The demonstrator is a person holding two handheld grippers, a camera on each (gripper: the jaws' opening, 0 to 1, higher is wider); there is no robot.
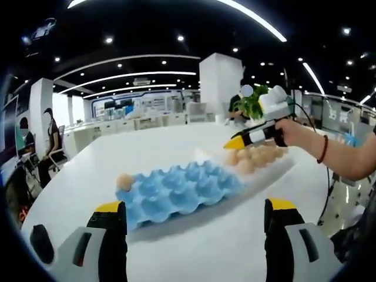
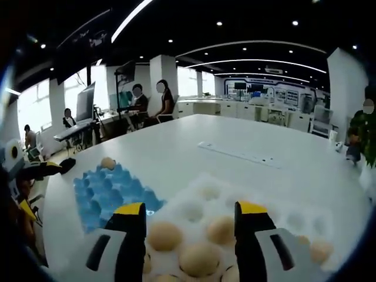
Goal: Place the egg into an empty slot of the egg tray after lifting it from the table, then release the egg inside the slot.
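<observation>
Both claws open over the trays
Our blue egg tray [image 1: 179, 194] holds one egg [image 1: 124, 180]; white tray [image 2: 247, 226] carries several eggs.

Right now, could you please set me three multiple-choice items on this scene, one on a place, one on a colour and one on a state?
1. Where is the lone egg in the blue tray?
A. In a corner slot
B. In the middle
C. On the table beside it

2. What colour is the tray holding several eggs?
A. Blue
B. White
C. Black

3. How does the right claw stand?
A. Shut on an egg
B. Open above the eggs
C. Open above the blue tray

Key: 1 A, the egg sits at the tray's far corner in both views. 2 B, the eggs lie in pale cups. 3 B, its jaws are apart with eggs showing between them.
</observation>
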